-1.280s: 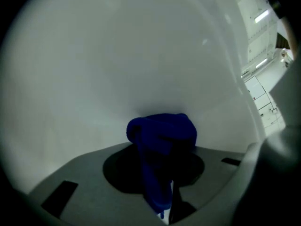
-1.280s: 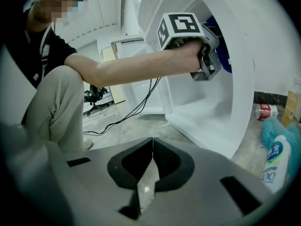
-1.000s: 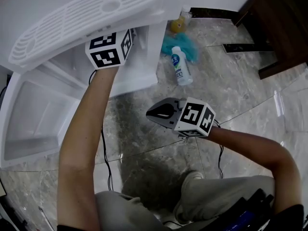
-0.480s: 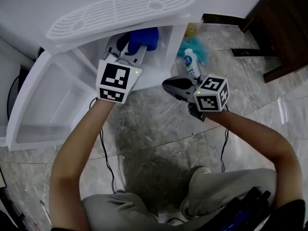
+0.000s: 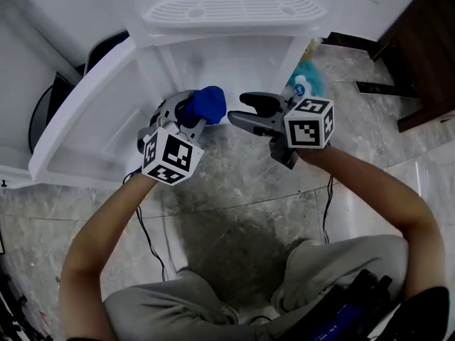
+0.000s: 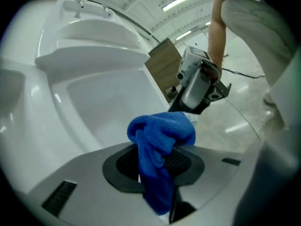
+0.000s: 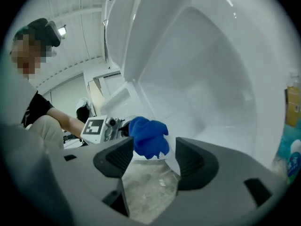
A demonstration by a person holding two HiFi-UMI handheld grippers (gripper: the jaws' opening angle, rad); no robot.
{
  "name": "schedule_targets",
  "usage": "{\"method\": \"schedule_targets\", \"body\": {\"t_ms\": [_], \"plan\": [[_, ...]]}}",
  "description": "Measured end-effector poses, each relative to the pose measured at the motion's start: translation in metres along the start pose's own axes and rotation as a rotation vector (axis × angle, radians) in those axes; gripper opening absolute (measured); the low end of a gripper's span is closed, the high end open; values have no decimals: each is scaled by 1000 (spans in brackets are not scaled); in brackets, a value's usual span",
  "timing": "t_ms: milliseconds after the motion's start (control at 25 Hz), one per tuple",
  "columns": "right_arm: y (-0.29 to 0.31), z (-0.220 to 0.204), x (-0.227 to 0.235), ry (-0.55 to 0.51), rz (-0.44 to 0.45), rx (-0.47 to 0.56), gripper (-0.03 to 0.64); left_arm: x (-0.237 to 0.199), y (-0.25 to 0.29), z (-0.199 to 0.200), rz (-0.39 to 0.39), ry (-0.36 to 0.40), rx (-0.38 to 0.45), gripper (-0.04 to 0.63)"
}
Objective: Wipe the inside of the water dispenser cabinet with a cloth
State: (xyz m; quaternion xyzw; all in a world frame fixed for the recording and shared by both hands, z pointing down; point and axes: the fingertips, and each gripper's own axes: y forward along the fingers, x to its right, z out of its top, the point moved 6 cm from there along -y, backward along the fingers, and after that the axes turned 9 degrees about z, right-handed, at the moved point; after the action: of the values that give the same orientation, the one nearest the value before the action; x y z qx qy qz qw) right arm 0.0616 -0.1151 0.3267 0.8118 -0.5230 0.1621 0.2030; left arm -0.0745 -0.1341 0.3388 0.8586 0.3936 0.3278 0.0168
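Cloth: blue cloth (image 6: 159, 140), bunched, at the mouth of the open water dispenser cabinet (image 5: 213, 48).
Left gripper (image 5: 186, 111): pinching the cloth.
Right gripper (image 7: 149, 161): jaws opening, nothing between the pads; the cloth is just ahead.
Risk: a tug from the right could pull the loosely bunched cloth free.
Writing: bottle (image 5: 301, 85) label is too small to read.

head view: overhead, steeply down | gripper views: close, along own fingers (image 6: 123, 164), facing each other | shared: blue cloth (image 5: 207, 104), cabinet (image 5: 234, 66)

Floor (image 5: 234, 190): grey marble | dispenser (image 5: 234, 45): 12 o'clock | bottle (image 5: 301, 86): 1 o'clock, beside dispenser | cupboard (image 5: 426, 55): 2 o'clock | cable (image 5: 142, 222): 7 o'clock
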Motion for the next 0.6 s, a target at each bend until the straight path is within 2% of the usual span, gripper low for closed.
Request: {"method": "schedule_targets", "body": {"t_ms": [120,240,360,600], "plan": [[22,8,-15,-6,35,-4,276,3,-13,-12,3,77,-49,98],[41,8,-25,-6,55,-61,298,13,-16,-7,-20,165,-29,98],[52,3,-30,-21,22,-117,321,22,-16,4,-31,184,5,98],[49,-4,-27,-36,-43,-182,313,27,-16,10,-27,240,18,100]]}}
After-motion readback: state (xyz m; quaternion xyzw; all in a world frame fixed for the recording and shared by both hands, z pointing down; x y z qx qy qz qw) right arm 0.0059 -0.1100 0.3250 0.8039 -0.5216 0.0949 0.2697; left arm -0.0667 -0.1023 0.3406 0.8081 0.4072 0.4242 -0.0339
